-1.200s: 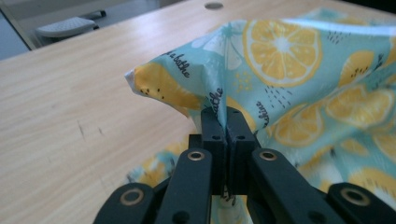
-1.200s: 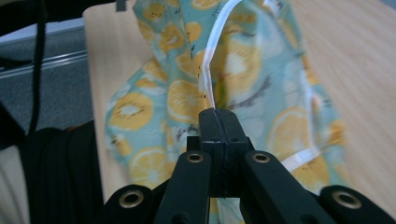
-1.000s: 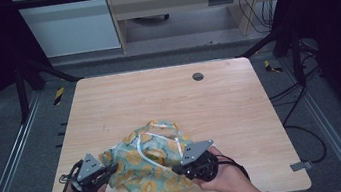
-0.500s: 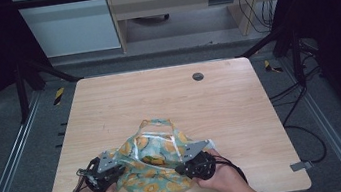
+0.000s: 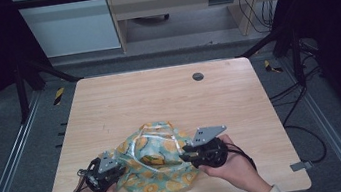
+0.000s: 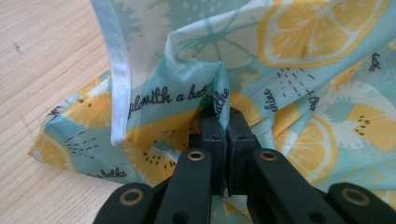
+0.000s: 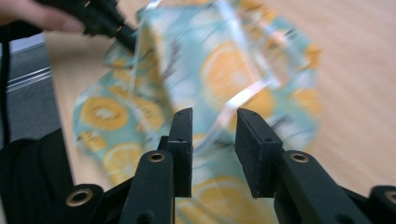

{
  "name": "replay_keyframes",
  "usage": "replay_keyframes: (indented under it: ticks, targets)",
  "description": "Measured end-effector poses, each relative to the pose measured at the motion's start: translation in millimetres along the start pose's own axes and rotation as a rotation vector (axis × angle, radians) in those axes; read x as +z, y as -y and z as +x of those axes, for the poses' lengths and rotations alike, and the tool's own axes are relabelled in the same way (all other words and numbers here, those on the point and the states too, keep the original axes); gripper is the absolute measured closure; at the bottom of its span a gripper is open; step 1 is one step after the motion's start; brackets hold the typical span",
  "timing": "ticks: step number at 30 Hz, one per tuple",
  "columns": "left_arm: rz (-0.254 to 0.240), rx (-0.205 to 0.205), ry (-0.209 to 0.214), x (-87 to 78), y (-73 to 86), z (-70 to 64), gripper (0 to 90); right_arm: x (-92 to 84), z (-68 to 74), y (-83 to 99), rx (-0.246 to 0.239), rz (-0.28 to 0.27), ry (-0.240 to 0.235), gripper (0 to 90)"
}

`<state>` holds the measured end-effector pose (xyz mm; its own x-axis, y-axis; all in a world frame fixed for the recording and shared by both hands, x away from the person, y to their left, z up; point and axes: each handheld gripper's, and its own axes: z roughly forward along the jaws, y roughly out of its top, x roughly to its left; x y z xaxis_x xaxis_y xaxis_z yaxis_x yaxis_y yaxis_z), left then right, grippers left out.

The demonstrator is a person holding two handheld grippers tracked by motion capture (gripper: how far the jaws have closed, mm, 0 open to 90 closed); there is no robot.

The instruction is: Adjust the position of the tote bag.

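Fabric first: my left gripper (image 6: 223, 126) is clamped on a fold of the lemon-print bag (image 5: 160, 165), thin, limp, light stuff bunched at the table's (image 5: 158, 97) near edge. My right gripper (image 7: 212, 140) has just been opening, jaws apart, seemingly off the cloth; its white hem (image 6: 119, 70) looks the firmest hold.

The high view looks forward and down from above the near edge of the table (image 5: 109, 104), taking in its whole top. The left gripper view sits very close behind its jaws, facing the cloth (image 6: 299, 42). The right gripper view looks along its jaws from slightly farther back, blurred, probably toward the left gripper (image 7: 100, 21). All three share the cloth.
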<state>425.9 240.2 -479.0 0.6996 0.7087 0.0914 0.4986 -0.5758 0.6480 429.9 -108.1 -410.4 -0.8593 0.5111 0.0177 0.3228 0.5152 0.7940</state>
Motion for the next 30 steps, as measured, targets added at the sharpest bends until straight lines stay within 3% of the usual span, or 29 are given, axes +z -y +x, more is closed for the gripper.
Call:
replay_keyframes:
  ticks: [3,7,8,12,16,22,25,28,30]
  targets:
    - [0.002,0.004,-0.001,0.2,-0.2,0.1,89.1,-4.5,-9.9,-12.8,0.014,-0.004,0.037,65.1]
    - [0.002,0.003,-0.001,0.7,-0.5,-1.0,89.3,9.3,-31.8,-34.7,0.044,0.022,0.08,60.6]
    - [0.002,0.003,-0.001,0.7,-0.5,-1.0,89.4,9.3,-31.8,-34.7,0.044,0.022,0.08,60.6]
    - [0.005,0.01,0.0,1.1,-0.7,-1.0,89.5,39.2,-52.3,-52.0,0.068,0.082,0.113,56.3]
    - [0.01,0.021,-0.001,1.6,-1.0,-1.3,89.5,62.9,-65.0,-55.5,0.095,0.124,0.104,54.8]
    - [0.016,0.027,-0.001,2.0,-1.5,-2.3,89.7,84.2,-78.1,-50.4,0.153,0.2,0.113,53.3]
    - [0.015,0.026,-0.001,2.0,-1.5,-2.4,89.7,89.5,-80.1,-47.5,0.166,0.237,0.099,60.1]
    - [0.011,0.021,-0.002,2.0,-1.4,-2.3,89.7,89.8,-79.6,-46.3,0.167,0.261,0.075,81.0]
    - [0.01,0.02,-0.003,1.9,-1.4,-2.3,89.7,87.0,-78.7,-46.7,0.162,0.254,0.071,89.3]
